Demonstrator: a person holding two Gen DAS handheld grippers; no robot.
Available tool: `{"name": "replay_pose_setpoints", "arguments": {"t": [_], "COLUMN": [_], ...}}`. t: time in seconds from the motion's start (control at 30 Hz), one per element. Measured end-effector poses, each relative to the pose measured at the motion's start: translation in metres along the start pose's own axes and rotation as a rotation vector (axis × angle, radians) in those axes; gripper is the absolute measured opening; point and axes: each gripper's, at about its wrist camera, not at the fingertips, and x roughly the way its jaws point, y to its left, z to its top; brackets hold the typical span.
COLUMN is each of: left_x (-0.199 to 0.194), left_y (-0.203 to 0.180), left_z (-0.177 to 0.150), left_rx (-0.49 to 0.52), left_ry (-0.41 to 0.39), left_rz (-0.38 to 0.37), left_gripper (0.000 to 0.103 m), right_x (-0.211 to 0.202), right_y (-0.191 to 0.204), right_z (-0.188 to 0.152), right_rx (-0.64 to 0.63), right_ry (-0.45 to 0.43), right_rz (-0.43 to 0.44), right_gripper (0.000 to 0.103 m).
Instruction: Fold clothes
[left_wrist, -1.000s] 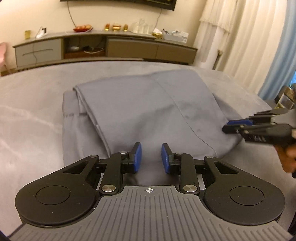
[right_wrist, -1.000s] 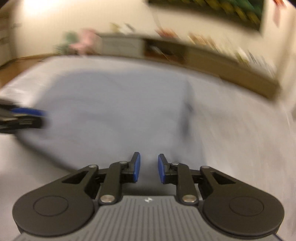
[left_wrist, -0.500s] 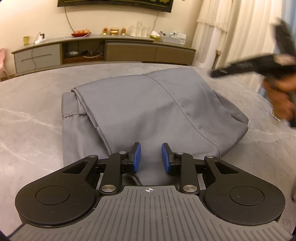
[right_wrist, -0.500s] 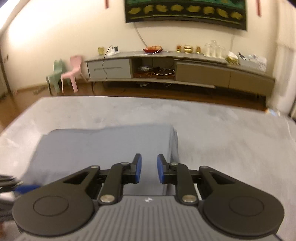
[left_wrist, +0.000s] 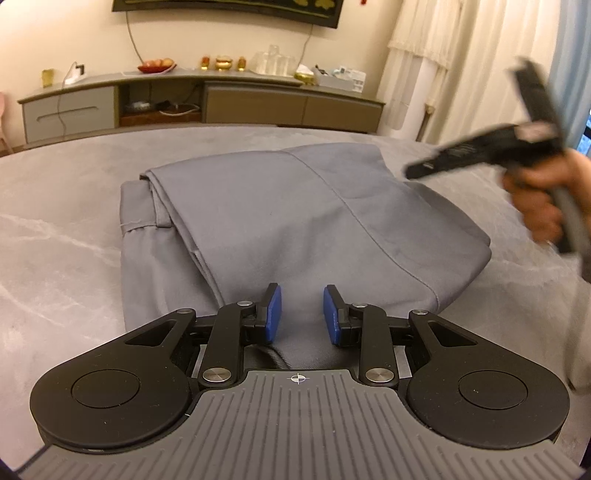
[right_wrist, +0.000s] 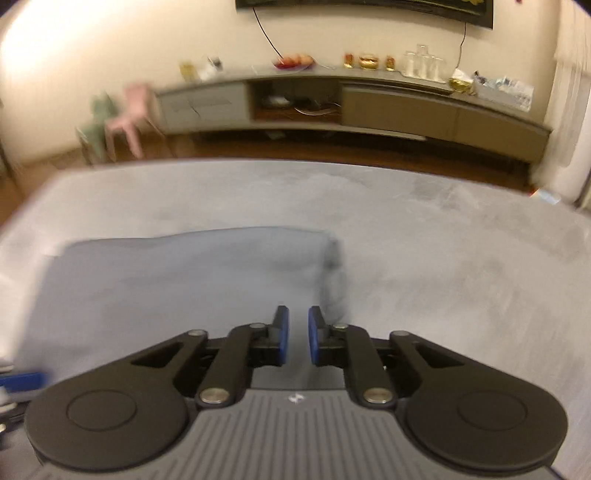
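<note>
Grey marble worktop (left_wrist: 55, 258) carries the folded grey garment (left_wrist: 295, 229), centred, long axis running left-right across both views. Left tool (left_wrist: 302, 314) sits over its near edge, jaws narrow with a small gap, cloth under them but no clear pinch. Right tool (right_wrist: 298, 334) is lifted above the garment's right end, jaws closing on nothing. Left is nearer.

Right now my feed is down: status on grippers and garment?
Left gripper open over folded grey garment. Right gripper empty, jaws closing. Table otherwise unobstructed.
</note>
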Motion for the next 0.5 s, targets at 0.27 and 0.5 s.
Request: {"name": "replay_pose_setpoints", "arguments": {"t": [0.27,0.5], "left_x": [-0.002,-0.016], "left_y": [-0.005,0.014], "left_z": [0.014,0.006], "left_rx": [-0.025,-0.126], "left_ry": [0.025,0.027], "left_rz": [0.050,0.103], "left_gripper": [0.020,0.032], "right_x": [-0.014,-0.046], "right_y": [-0.005,0.000], "right_z": [-0.049,-0.057], "right_rx": [-0.018,-0.038], "right_ry": [-0.014,-0.065], "right_rz": [0.010,0.051], "right_gripper": [0.014,0.016]}}
